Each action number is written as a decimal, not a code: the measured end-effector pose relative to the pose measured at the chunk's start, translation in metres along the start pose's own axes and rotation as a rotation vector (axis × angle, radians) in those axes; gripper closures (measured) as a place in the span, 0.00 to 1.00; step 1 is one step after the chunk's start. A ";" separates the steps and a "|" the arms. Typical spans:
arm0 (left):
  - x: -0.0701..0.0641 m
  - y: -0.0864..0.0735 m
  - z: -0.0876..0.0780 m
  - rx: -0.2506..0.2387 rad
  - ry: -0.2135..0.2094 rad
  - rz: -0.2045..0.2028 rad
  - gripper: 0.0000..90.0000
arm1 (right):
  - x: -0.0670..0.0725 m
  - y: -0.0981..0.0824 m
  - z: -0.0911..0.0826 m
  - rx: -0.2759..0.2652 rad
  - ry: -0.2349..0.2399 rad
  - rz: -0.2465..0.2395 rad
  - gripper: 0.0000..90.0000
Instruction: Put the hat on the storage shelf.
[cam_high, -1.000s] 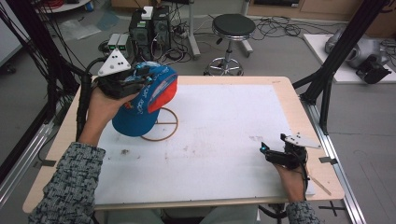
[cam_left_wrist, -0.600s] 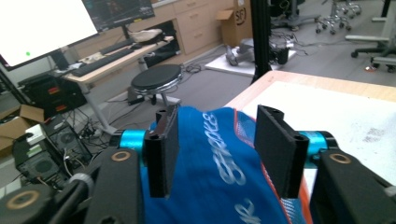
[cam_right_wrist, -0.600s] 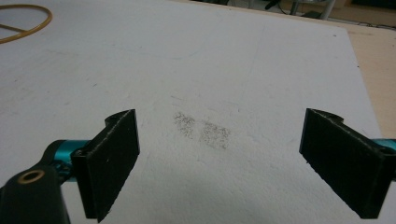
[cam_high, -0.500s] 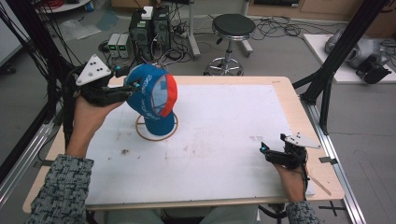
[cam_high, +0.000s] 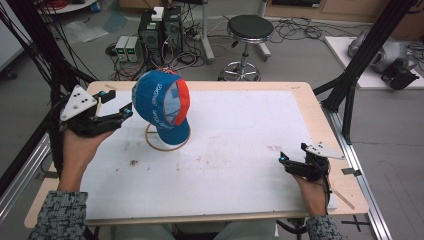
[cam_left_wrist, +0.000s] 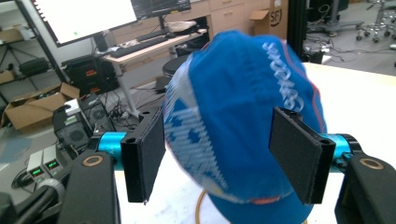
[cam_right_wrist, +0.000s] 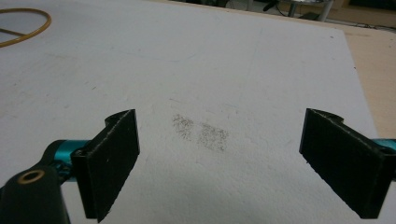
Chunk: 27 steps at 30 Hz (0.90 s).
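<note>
A blue cap with a red-orange brim sits upright above a wooden ring base on the white table sheet; whatever holds it up is hidden under the cap. My left gripper is open just left of the cap, not touching it. In the left gripper view the cap stands just beyond the spread jaws of the left gripper. My right gripper rests low on the sheet at the right, open, with nothing between its jaws. The right gripper looks over a grey smudge.
A thin wooden stick lies near the table's right front corner. The ring base shows far off in the right gripper view. Black frame posts stand beside the table; a stool and computers are behind it.
The left gripper carried the tilted cap over the ring, set it upright there, then opened and drew back to the left. The right gripper stayed still.
</note>
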<state>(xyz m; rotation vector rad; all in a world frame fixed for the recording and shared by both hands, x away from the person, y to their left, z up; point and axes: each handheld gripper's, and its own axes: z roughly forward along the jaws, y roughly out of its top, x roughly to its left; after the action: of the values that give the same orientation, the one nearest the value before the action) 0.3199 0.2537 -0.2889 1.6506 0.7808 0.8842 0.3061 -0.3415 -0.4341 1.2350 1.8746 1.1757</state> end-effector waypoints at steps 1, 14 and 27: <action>0.002 -0.003 -0.002 0.001 0.007 -0.003 0.40 | 0.000 0.000 0.000 0.001 -0.002 -0.001 0.12; 0.010 -0.049 -0.024 0.013 0.097 -0.088 0.32 | -0.001 0.001 0.002 -0.009 -0.001 0.008 0.12; 0.010 -0.085 -0.022 0.031 0.112 -0.134 0.23 | 0.000 0.002 0.003 -0.013 -0.005 0.002 0.12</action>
<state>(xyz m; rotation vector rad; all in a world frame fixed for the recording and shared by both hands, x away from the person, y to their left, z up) 0.3008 0.2930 -0.3664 1.5665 0.9753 0.8794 0.3092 -0.3407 -0.4337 1.2322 1.8591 1.1834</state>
